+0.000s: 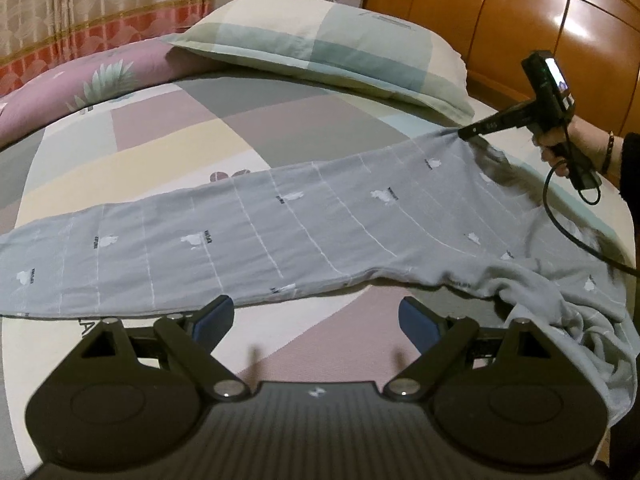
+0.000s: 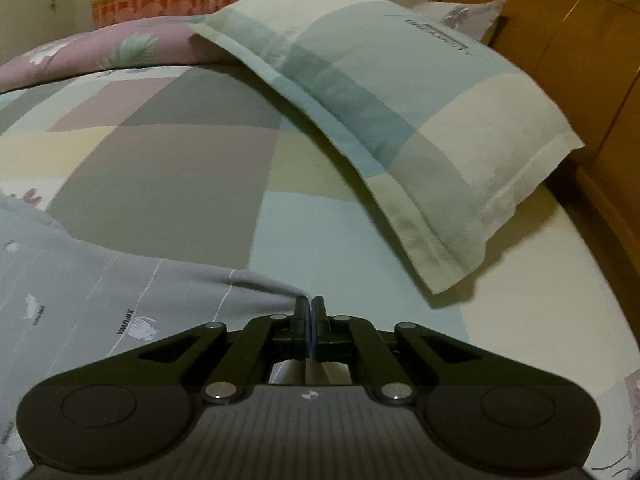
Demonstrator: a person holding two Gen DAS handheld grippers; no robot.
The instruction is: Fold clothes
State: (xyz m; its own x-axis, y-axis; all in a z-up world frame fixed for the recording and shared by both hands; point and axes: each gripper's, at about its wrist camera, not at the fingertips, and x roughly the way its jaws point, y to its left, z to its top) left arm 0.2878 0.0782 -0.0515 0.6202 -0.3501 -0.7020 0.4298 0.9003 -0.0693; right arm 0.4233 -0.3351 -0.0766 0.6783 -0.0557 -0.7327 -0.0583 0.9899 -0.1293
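While stretched long across the bed (image 1: 168, 128), grey garment (image 1: 256, 236) printed with thin white lines and small white motifs, lying mostly flat on the patchwork sheet, its right-hand end bunched into loose folds near the mattress edge. Right hand-held gripper (image 2: 308, 304) clenched on the garment's far corner, a small peak of grey cloth pinched between the closed blue pads and drawn up off the sheet; same tool seen from the left wrist view at upper right, held by a hand (image 1: 560, 148) with a bracelet and dark sleeve, a black cable (image 1: 560, 216) trailing down over the cloth. Left hand-held gripper (image 1: 316, 320) released, jaws standing wide, blue pads (image 1: 218, 316) apart and just at the near edge of the garment, nothing between them, pink and cream squares of sheet showing in the gap. Pale check pillow (image 1: 328, 44) lying near the wooden headboard (image 1: 540, 20), close beyond the pinched corner; pink leaf-print bolster (image 1: 80, 84) along the far side; patterned curtain (image 1: 100, 4) behind
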